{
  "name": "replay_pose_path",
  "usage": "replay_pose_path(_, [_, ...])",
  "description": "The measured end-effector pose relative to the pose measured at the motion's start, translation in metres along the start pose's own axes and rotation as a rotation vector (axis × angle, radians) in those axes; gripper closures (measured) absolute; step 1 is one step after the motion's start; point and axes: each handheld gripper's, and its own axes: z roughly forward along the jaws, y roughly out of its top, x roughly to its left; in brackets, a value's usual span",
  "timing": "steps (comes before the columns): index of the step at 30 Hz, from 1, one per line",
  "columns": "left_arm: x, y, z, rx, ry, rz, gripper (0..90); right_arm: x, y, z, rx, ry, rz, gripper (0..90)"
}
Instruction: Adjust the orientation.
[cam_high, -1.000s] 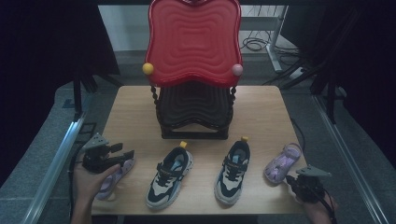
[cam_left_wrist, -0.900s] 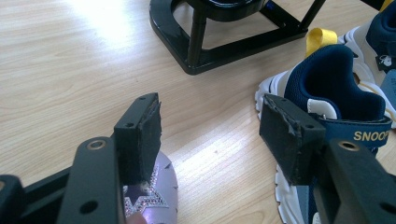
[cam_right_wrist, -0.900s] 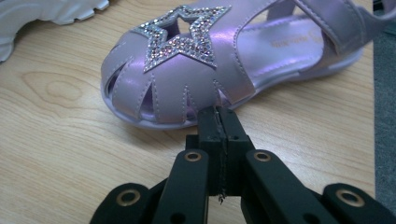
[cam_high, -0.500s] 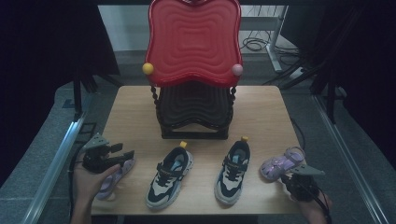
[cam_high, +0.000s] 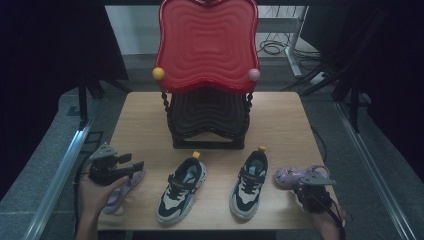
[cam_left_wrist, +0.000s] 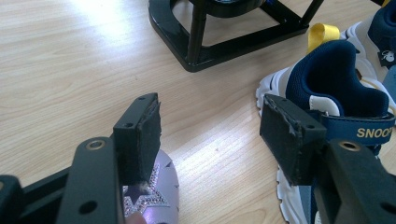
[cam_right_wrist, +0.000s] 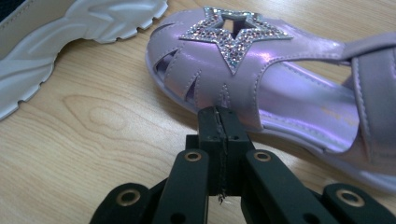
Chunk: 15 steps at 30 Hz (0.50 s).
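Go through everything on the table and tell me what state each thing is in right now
Left gripper: open, holding nothing.
Right gripper: shut, tips against the right sandal's side.
Right sandal: flat, lying crosswise.
Left sandal: flat, under the left gripper.
Two sneakers: upright, side by side.
Shoe rack: upright, red top tilted.
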Motion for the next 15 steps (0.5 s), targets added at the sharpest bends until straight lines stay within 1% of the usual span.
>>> replay_pose_path(6, [0.000, 0.000, 0.000, 0.005, -0.002, 0.002, 39.0, 0.007, 0.005, 0.005, -0.004, -0.015, 0.002, 89.8])
replay_pose_path(12, [0.000, 0.000, 0.001, 0.007, 0.000, 0.002, 39.0, 0.016, 0.013, 0.012, -0.014, -0.017, -0.003, 89.8])
replay_pose_path(15, [0.000, 0.000, 0.002, 0.010, 0.000, 0.002, 39.0, 0.019, 0.017, 0.015, -0.011, -0.035, 0.003, 89.8])
